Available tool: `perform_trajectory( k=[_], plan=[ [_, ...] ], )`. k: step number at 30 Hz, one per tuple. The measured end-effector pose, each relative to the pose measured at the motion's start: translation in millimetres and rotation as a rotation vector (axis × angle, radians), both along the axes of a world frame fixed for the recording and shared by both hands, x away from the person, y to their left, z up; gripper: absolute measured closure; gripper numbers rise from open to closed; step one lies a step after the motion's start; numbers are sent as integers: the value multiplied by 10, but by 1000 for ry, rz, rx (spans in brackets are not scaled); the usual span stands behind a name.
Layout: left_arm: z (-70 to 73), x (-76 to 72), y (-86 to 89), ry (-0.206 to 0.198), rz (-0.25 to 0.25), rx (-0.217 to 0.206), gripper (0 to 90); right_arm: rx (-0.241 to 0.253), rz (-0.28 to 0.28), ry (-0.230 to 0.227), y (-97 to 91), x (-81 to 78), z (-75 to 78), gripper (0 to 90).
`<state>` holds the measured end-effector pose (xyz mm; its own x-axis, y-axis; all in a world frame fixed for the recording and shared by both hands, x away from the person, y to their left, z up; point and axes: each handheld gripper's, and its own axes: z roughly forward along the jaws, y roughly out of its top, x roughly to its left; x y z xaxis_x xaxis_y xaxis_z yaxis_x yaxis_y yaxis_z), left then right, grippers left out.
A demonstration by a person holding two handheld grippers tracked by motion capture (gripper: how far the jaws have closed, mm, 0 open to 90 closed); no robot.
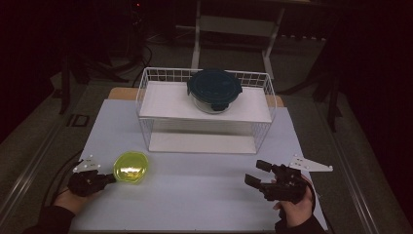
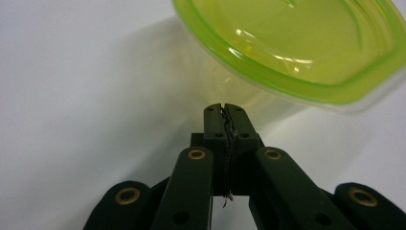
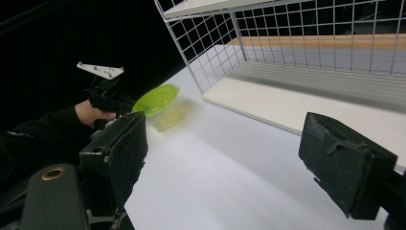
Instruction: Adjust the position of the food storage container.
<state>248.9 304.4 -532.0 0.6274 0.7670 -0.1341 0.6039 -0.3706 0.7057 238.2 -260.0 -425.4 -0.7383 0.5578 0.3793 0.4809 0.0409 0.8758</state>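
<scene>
Closest in, the right gripper (image 1: 257, 173) sits low at the near right of the white table (image 1: 204, 190), its two black jaws spread wide with nothing between them. Across on the near left, the left gripper (image 1: 113, 178) has its jaws pressed tight together, tips right up against the side of the lime-green container (image 1: 131, 167); whether they pinch any edge of it is too close to call. In the left gripper view the green container (image 2: 306, 52) looms just past the closed tips, tilted: a glossy, translucent lime lid with a raised rim over a paler clear body. No label or writing readable on it. It stands on the table just ahead of the left hand (image 1: 65, 199), short of the rack. Further back, the white wire rack (image 1: 146, 92) has two shelves; on the upper one rests a round glass container with a dark teal lid (image 1: 215, 87), no print legible there either.
</scene>
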Motion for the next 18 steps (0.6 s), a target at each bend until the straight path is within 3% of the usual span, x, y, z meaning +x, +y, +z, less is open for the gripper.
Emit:
perform_trajectory(
  k=[1, 3, 7, 11, 18],
  plan=[
    [-1, -3, -19, 0, -13, -7, 879, 0, 0, 0, -1, -1, -1, 167],
    [-7, 6, -61, -2, -20, 22, 878, 0, -1, 0, -4, -6, 2, 167],
    [-26, 77, -24, -14, 26, 34, 878, 2, -2, -2, -15, -16, 7, 167],
    [-46, 164, 7, -14, 52, 27, 878, 3, -6, -3, -30, -16, 7, 167],
    [-21, 288, -4, -62, 42, 3, 879, 5, -9, 6, -31, -3, -11, 168]
  ],
)
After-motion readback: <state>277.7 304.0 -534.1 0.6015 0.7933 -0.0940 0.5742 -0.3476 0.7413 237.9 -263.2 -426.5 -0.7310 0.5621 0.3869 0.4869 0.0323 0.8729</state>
